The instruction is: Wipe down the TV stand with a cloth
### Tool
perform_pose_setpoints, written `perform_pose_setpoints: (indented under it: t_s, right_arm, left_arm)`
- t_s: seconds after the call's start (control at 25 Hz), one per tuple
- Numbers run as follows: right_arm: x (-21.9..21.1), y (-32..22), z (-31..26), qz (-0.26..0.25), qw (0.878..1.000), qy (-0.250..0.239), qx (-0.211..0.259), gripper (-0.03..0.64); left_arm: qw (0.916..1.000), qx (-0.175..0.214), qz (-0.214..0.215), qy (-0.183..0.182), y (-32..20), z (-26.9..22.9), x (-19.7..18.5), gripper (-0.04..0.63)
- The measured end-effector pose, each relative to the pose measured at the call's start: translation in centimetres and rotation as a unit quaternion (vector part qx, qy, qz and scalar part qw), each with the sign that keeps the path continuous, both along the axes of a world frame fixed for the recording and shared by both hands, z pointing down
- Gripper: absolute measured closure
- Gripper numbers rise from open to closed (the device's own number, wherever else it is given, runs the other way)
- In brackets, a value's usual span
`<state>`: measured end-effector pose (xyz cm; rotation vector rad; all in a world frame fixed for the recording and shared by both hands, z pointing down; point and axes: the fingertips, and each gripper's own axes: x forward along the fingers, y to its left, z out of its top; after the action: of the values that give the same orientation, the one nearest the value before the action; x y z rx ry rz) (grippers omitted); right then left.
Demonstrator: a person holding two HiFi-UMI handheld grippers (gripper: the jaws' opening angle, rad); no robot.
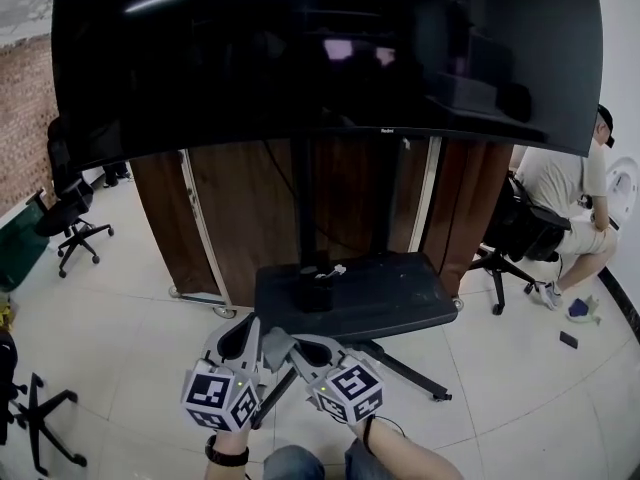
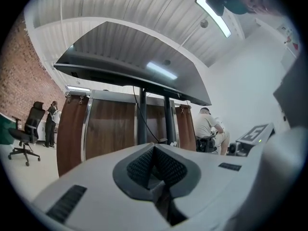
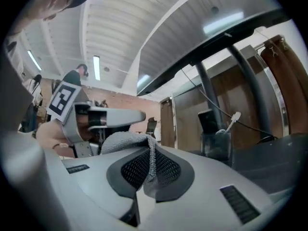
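A large dark TV (image 1: 320,48) is mounted on a wheeled stand with a black shelf (image 1: 390,298). Both grippers are held low in front of that shelf, close together. My left gripper (image 1: 248,330) is shut with nothing between its ribbed pads (image 2: 166,165). My right gripper (image 1: 285,348) is shut on a grey knitted cloth (image 3: 126,141), which bunches above the jaws and hangs down between them. From the right gripper view the shelf (image 3: 284,150) lies ahead to the right, apart from the cloth.
A dark cup (image 1: 316,293) holding a white-tipped stick stands on the shelf's left part, also visible as the cup (image 3: 215,146). Brown wooden panels (image 1: 245,218) stand behind. The stand's leg (image 1: 405,366) reaches right. Office chair (image 1: 68,223) left; seated person (image 1: 570,193) right.
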<state>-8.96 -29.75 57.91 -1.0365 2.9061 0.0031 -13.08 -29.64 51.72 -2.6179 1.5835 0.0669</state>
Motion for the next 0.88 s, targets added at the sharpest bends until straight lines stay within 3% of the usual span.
perform_pose_setpoints:
  t_s: [0.12,0.28,0.36,0.48,0.56,0.64,0.72,0.88]
  right_arm:
    - [3.1,-3.6,3.2,0.05,0.998,0.011,-0.029,0.611]
    - [18.6,-5.7,6.3,0.193,0.98,0.016,-0.042,0.611]
    - [27.8,-5.7,7.0,0.28,0.959,0.014,-0.043,0.611]
    - [40.0,-4.1,8.0,0.405,0.912,0.011,-0.061,0.611]
    - [44.9,-2.3,9.3,0.458,0.886,0.026,-0.067,0.611]
    - [46.4,-0.8,11.3,0.479,0.873,0.057,-0.069,0.611]
    - [43.3,-0.6,14.4,0.448,0.886,0.103,-0.067,0.611]
    - [28.9,-4.0,20.9,0.294,0.944,0.135,-0.064,0.611]
  left_arm:
    - [0.9999,-0.006,-0.005,-0.007,0.1,0.7,-0.7,0.569]
    - [0.9989,-0.037,0.017,-0.023,0.1,3.8,0.4,0.569]
    - [0.9977,-0.05,0.035,-0.029,0.1,5.4,1.4,0.568]
    - [0.9959,-0.064,0.055,-0.033,0.5,8.0,2.9,0.568]
    - [0.995,-0.07,0.062,-0.034,1.0,10.0,3.2,0.568]
    - [0.9946,-0.075,0.064,-0.033,1.5,12.0,3.1,0.569]
    - [0.9949,-0.072,0.065,-0.031,1.9,13.9,2.7,0.568]
    - [0.9942,-0.064,0.074,-0.043,2.1,17.1,2.9,0.569]
